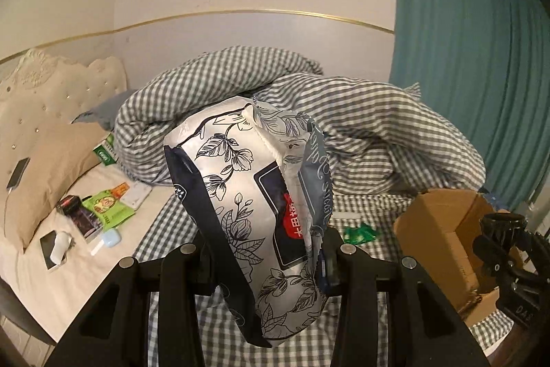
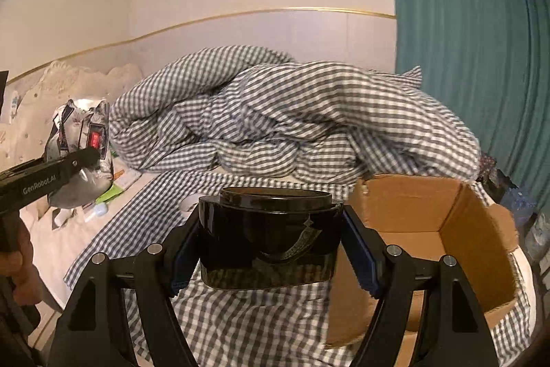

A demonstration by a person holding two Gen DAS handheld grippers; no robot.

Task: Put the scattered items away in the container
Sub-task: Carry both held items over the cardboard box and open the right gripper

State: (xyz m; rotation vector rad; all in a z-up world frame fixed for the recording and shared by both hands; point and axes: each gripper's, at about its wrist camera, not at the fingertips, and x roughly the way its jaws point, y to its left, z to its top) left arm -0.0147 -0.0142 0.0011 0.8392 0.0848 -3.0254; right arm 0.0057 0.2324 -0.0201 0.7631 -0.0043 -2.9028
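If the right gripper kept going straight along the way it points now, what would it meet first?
Probably the heaped checked duvet beyond the black jar that the right gripper holds. The open cardboard box sits off to the right of that line. Depth is unclear.

The room I see is dim and warm-toned, lit softly from above. Both views bulge, with black corners. My right view smears the checked duvet and teal curtain. The black jar carries faint glare.

cardboard box: right side hidden by right gripper; green packets: print too small; pillow: cut off left
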